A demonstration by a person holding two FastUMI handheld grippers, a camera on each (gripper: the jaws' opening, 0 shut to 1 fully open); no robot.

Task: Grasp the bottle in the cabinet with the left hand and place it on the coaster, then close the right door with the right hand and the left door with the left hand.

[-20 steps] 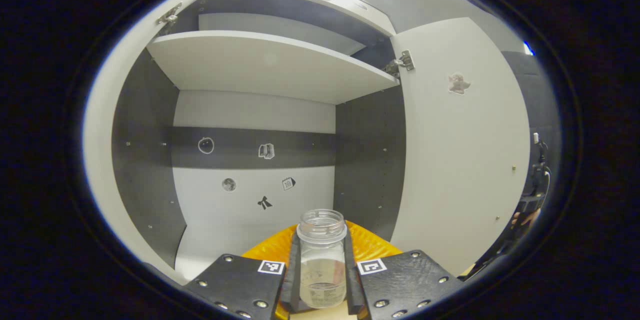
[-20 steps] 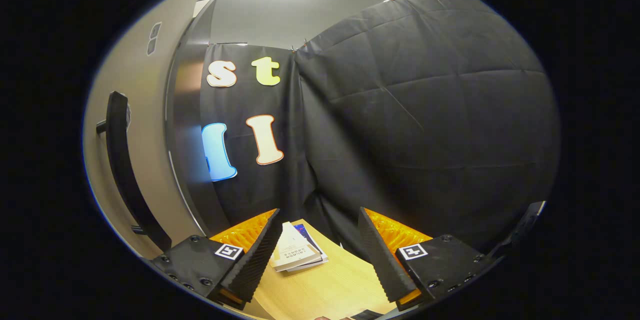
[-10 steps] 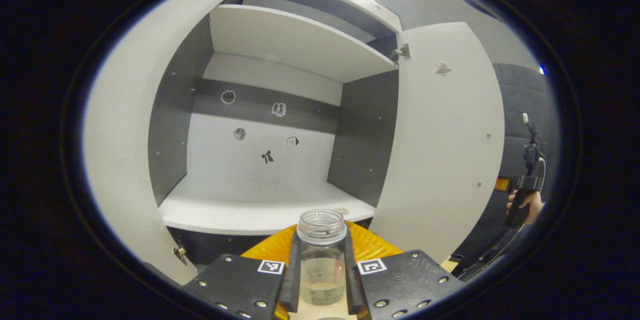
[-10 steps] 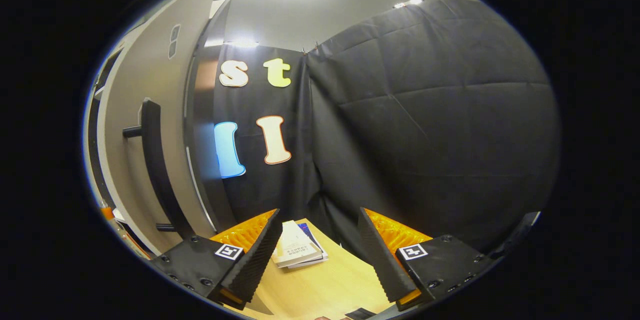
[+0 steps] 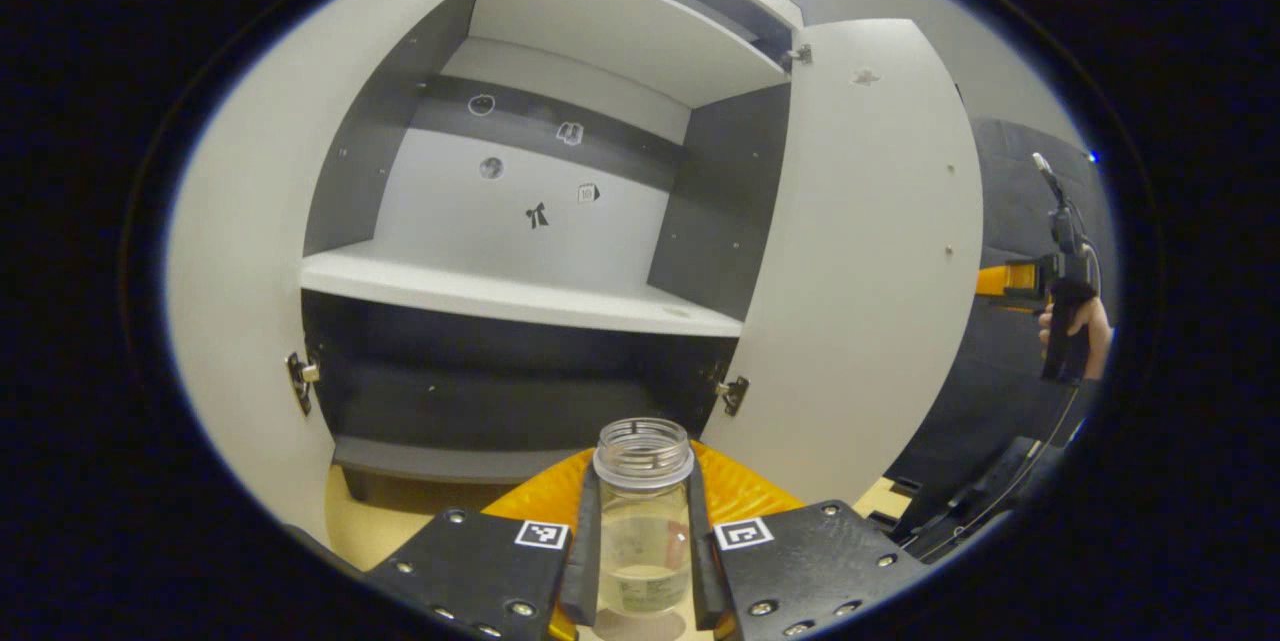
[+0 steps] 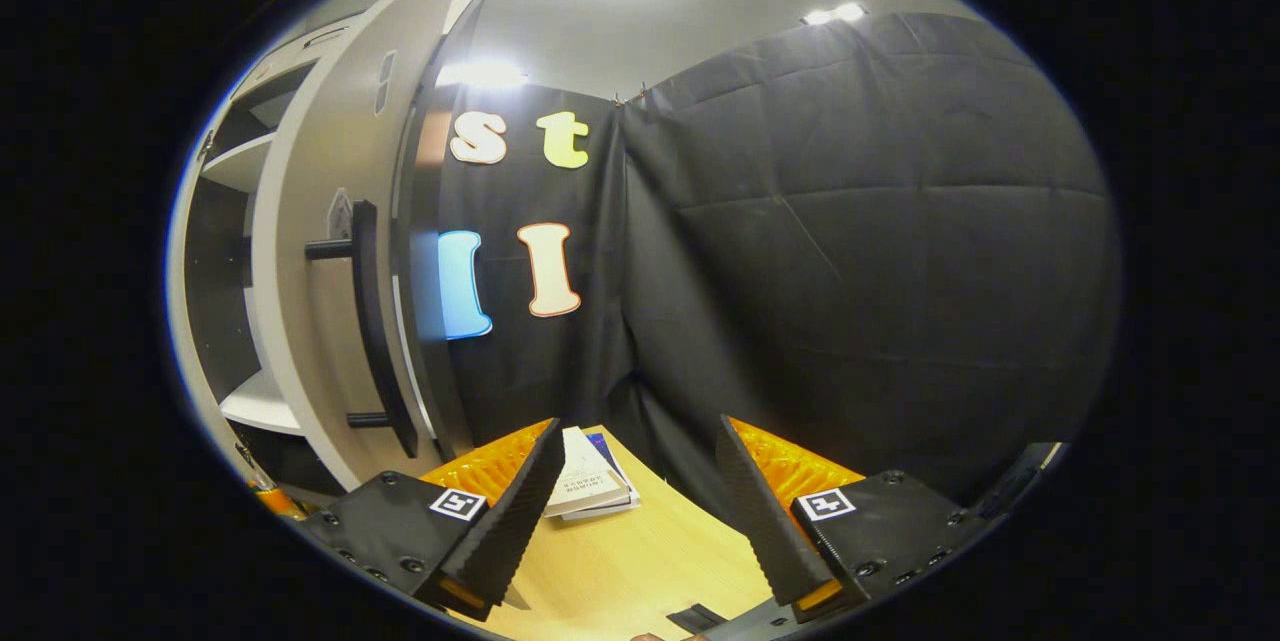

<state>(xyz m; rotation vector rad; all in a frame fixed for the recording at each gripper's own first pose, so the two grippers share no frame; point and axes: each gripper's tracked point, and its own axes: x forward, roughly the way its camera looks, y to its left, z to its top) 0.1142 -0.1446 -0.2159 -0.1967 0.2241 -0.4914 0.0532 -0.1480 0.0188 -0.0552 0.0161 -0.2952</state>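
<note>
A pale wooden table [image 6: 640, 561] meets the black cloth wall, with the grey-and-white cabinet [image 5: 520, 251] standing open on it. In the left gripper view, the cabinet's lower shelf [image 5: 500, 296] lies at 11 o'clock; the left door [image 5: 235, 271] swings out at 9 o'clock and the right door [image 5: 870, 261] at 2 o'clock. The left gripper [image 5: 642, 561], at 6 o'clock, is clamped on the clear bottle [image 5: 643, 511], both fingers pressing its sides, outside the cabinet and above the table. Beyond the right door's edge, at 3 o'clock, a hand [image 5: 1075, 331] holds the other gripper. In the right gripper view, the right gripper [image 6: 640, 511] stands wide apart and empty; a stack of books [image 6: 590, 486] lies between its fingers, and the right door's black handle [image 6: 375, 331] is at 9 o'clock.
</note>
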